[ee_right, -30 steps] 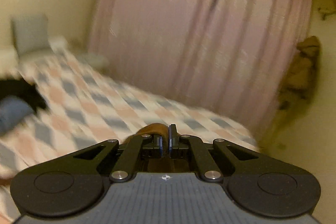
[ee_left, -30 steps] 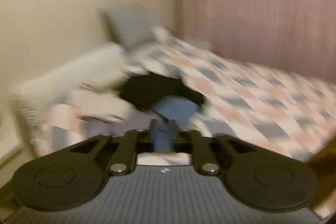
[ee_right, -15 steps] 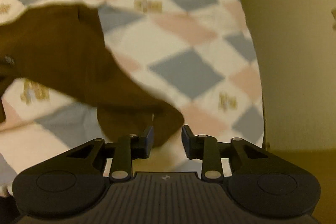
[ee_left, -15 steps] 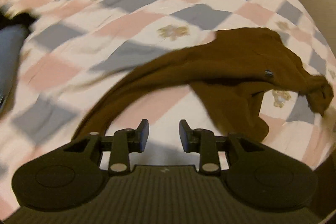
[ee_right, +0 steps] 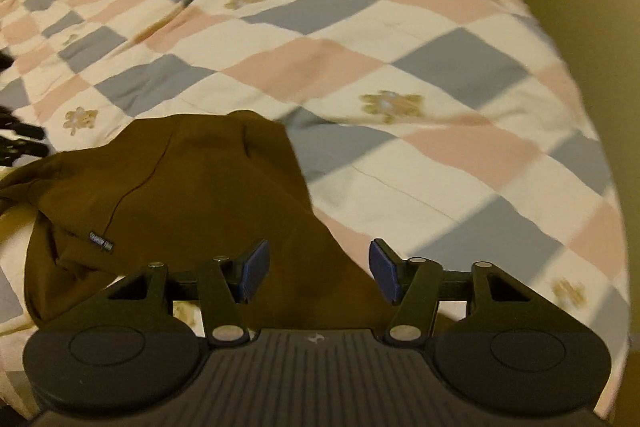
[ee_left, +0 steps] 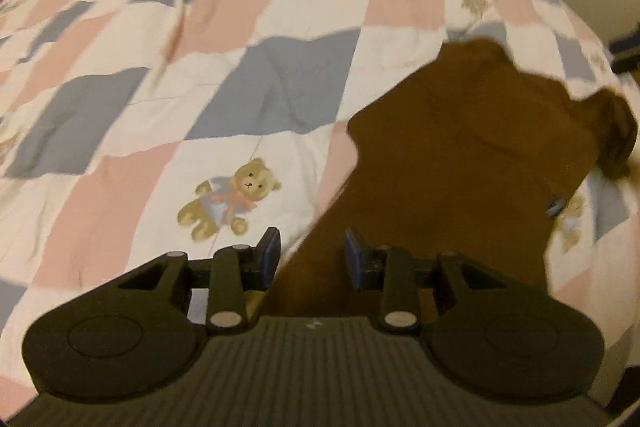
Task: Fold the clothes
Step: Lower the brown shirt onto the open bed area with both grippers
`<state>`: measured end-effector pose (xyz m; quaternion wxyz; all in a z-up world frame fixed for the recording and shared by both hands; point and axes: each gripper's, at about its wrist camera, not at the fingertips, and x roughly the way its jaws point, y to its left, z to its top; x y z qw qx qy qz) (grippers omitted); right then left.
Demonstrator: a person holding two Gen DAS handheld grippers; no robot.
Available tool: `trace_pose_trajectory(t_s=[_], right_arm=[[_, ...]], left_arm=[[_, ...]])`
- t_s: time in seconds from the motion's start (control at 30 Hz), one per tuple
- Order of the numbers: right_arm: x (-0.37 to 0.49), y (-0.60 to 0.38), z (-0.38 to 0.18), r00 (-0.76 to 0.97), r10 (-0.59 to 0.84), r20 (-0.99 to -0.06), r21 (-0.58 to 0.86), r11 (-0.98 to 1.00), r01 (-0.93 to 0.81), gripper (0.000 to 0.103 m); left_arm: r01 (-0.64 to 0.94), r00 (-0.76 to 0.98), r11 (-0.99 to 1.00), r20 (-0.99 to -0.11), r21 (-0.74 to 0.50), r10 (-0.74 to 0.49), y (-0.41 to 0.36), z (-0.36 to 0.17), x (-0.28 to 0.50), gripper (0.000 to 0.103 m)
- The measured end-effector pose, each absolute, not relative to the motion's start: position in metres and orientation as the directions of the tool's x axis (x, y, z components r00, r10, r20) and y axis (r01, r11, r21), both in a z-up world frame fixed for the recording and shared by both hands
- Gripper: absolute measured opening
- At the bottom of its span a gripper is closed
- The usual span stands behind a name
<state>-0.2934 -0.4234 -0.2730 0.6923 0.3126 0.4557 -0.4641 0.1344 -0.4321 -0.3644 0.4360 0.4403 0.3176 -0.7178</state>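
Note:
A brown garment [ee_left: 452, 163] lies crumpled on the checked quilt [ee_left: 200, 67] near the bed's front edge. My left gripper [ee_left: 311, 255] is open, its jaws apart just above the garment's near left edge. In the right wrist view the same garment [ee_right: 192, 195] shows a small dark label [ee_right: 101, 242]. My right gripper [ee_right: 316, 269] is open and wide, hovering over the garment's near right part. Neither gripper holds cloth.
The quilt [ee_right: 400, 47] has pink, blue and white squares with teddy bear prints [ee_left: 228, 199]. The bed's right edge [ee_right: 600, 187] drops off toward a yellowish wall. Part of the left gripper [ee_right: 16, 139] shows at the left border.
Both grippers were shut a second ago facing the room; they opened, swung down toward the bed, and now hover closer over the brown garment. The right jaws are wider.

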Motion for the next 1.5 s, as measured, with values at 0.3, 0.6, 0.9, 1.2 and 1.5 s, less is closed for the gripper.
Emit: trace_pose_trajectory(t_s=[0.3, 0.6, 0.9, 1.2, 1.5], right_arm=[[-0.287, -0.472, -0.346, 0.277, -0.231, -0.933, 0.13, 0.501, 0.856, 0.041], [-0.289, -0.457, -0.355, 0.367, -0.176, -0.913, 0.234, 0.511, 0.827, 0.008], [-0.285, -0.458, -0.357, 0.353, -0.174, -0.919, 0.214, 0.532, 0.819, 0.027], [-0.293, -0.467, -0.371, 0.373, -0.138, -0.917, 0.265, 0.489, 0.831, 0.013], [-0.277, -0.378, -0.284, 0.308, -0.513, -0.801, -0.113, 0.634, 0.765, 0.006]], left_arm=[[0.866, -0.33, -0.466, -0.909, -0.182, -0.257, -0.446, -0.395, 0.145, 0.018], [0.816, -0.367, -0.55, -0.894, -0.176, -0.258, -0.415, -0.387, 0.132, 0.004], [0.814, -0.355, -0.546, -0.914, -0.197, -0.199, -0.445, -0.402, 0.135, 0.036], [0.848, -0.326, -0.491, -0.927, -0.199, -0.188, -0.437, -0.419, 0.138, 0.006], [0.912, -0.044, -0.364, -0.836, 0.19, -0.547, -0.332, -0.335, 0.108, 0.004]])
